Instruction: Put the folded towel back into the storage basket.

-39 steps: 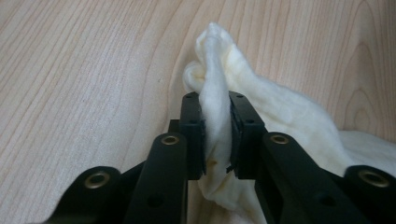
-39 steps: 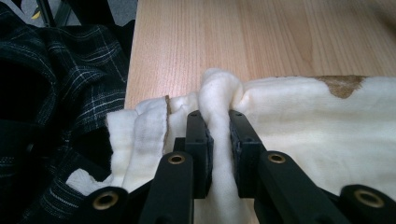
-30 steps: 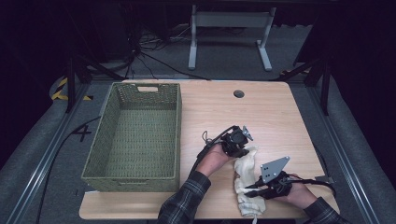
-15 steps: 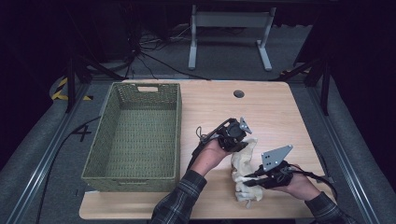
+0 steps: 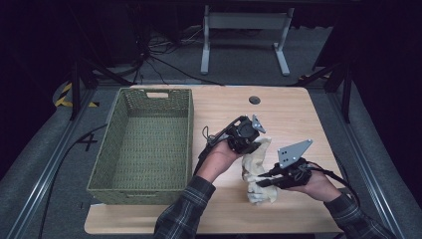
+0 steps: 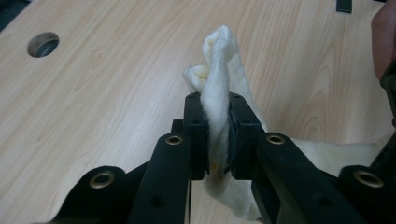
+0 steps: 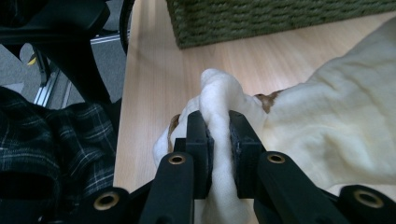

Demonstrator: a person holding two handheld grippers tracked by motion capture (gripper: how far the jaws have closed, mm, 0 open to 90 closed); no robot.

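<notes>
Cream cloth (image 5: pixel 256 172), apparently lifted off the table (image 5: pixel 298 114), pinched by left gripper (image 6: pixel 217 135) and right gripper (image 7: pixel 218 140).

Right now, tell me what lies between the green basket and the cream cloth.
In the high view, the person's left hand and bare wooden table lie between the green basket and the cream cloth.

Light wooden table (image 5: pixel 298 114) with rounded corners and a round cable hole (image 5: pixel 255 100) near its far edge. A green woven basket (image 5: pixel 144 179) stands on the left half, its long side running front to back. A cream cloth (image 5: pixel 256 167) lies crumpled right of the basket, near the front edge, apart from the basket.
</notes>
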